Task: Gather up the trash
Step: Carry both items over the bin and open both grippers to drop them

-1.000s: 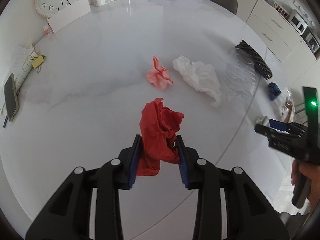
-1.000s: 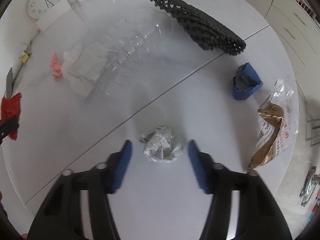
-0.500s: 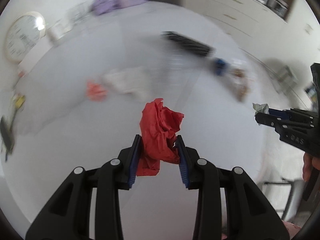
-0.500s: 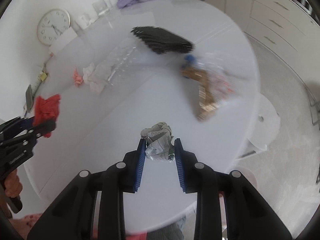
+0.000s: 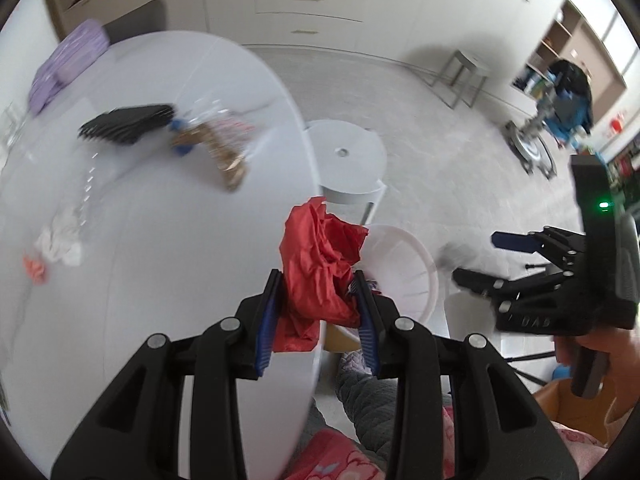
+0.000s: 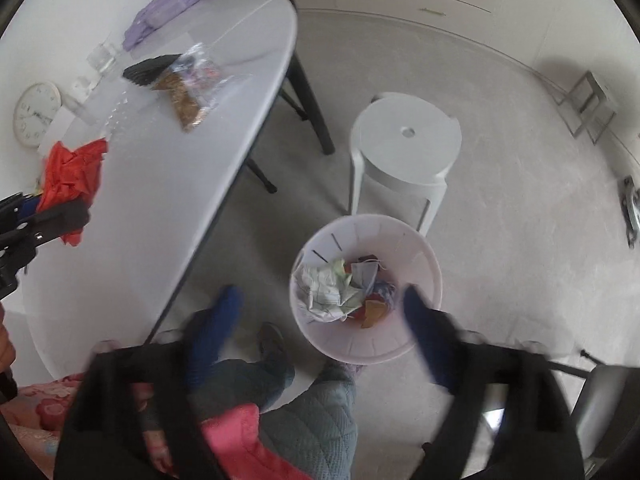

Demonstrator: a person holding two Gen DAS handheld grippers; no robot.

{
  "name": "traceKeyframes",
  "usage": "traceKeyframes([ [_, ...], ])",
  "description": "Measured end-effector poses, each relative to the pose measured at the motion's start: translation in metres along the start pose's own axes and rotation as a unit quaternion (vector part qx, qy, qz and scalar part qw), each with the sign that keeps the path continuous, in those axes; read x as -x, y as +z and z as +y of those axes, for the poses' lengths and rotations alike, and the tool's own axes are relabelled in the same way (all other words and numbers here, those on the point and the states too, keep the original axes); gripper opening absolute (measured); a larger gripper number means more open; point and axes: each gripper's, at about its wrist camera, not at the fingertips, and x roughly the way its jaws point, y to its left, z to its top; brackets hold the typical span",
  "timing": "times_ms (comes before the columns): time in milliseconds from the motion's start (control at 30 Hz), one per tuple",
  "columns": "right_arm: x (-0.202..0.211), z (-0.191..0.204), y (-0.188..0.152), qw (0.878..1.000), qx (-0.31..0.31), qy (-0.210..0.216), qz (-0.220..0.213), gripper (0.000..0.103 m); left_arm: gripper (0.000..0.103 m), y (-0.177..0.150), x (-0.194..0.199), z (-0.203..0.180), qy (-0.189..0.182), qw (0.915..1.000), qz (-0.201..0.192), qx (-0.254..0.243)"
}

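Note:
My left gripper (image 5: 318, 300) is shut on a crumpled red paper (image 5: 320, 264), held over the edge of the white table (image 5: 140, 260). On the floor past that edge stands a white waste bin (image 6: 424, 248) holding crumpled paper (image 6: 328, 292) and other scraps. My right gripper (image 6: 322, 302) hangs right above the bin; its jaws are opening, blurred and wide apart, with nothing pressed between them. In the left wrist view the right gripper (image 5: 480, 258) shows at the right, with a blurred grey wad (image 5: 456, 254) by its fingertips. The right wrist view also catches the red paper (image 6: 72, 176).
A white stool (image 6: 404, 140) stands behind the bin. On the table lie a snack bag (image 6: 188, 96), a black mesh piece (image 6: 148, 68), a purple bag (image 6: 164, 4), a clock (image 6: 36, 114), plus pink (image 5: 34, 268) and white (image 5: 60, 240) wads. A person's legs (image 6: 312, 400) are near the bin.
Both grippers swung off the table toward the bin. The right one shut on the grey paper ball, then opened; the ball has left its jaws. The left still holds the red paper.

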Motion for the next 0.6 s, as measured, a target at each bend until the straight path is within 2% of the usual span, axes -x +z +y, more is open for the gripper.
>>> traceKeyframes([
  [100, -0.003, -0.026, -0.008, 0.999, -0.037, -0.027, 0.008, 0.1, 0.035, 0.005, -0.002, -0.019, -0.002, 0.9999, 0.001, -0.014],
  [233, 0.001, -0.054, -0.019, 0.997, -0.07, -0.023, 0.015, 0.1, 0.035, 0.013, -0.007, -0.041, -0.004, 0.9996, 0.005, -0.027],
  [500, 0.016, -0.089, -0.025, 0.996, -0.088, -0.032, 0.006, 0.101, 0.035, 0.027, -0.019, -0.083, -0.014, 0.998, 0.01, -0.06],
  [567, 0.021, -0.098, -0.028, 0.995, -0.09, -0.034, 0.003, 0.101, 0.038, 0.031, -0.024, -0.094, -0.015, 0.9976, 0.012, -0.067],
  [600, 0.023, -0.103, -0.029, 0.995, -0.091, -0.033, 0.002, 0.101, 0.048, 0.033, -0.027, -0.098, -0.014, 0.9974, 0.013, -0.069],
])
